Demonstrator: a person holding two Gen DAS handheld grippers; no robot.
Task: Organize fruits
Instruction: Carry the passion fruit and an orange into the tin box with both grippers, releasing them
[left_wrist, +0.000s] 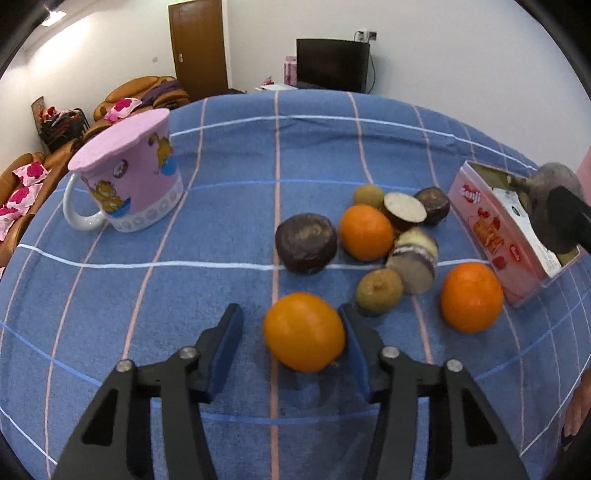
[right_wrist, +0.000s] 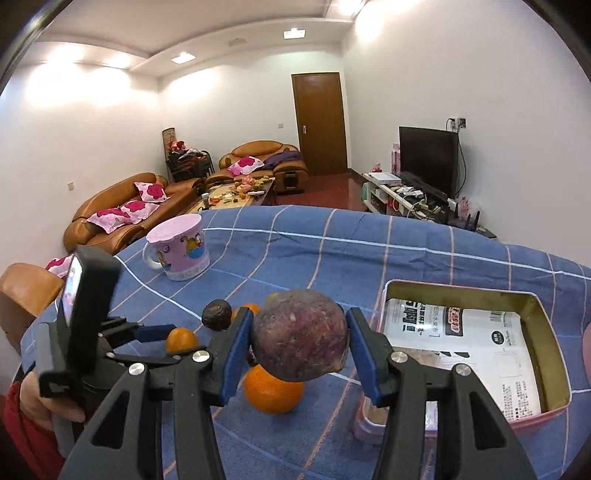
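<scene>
My left gripper (left_wrist: 291, 332) is open, its blue pads on either side of an orange (left_wrist: 303, 331) on the blue checked cloth; the right pad is at the orange's side. Beyond it lie a dark round fruit (left_wrist: 306, 243), two more oranges (left_wrist: 366, 231) (left_wrist: 471, 297), small brown fruits (left_wrist: 379, 291) and cut dark-skinned halves (left_wrist: 403, 212). My right gripper (right_wrist: 298, 341) is shut on a purple round fruit (right_wrist: 300, 334), held in the air left of the open pink tin box (right_wrist: 550, 332). The box also shows in the left wrist view (left_wrist: 491, 229).
An upside-down pink cartoon mug (left_wrist: 129, 177) stands at the far left of the table. An orange (right_wrist: 272, 393) lies under the held fruit. The tin is lined with printed paper (right_wrist: 465, 339). Sofas, a door and a TV lie beyond the table edge.
</scene>
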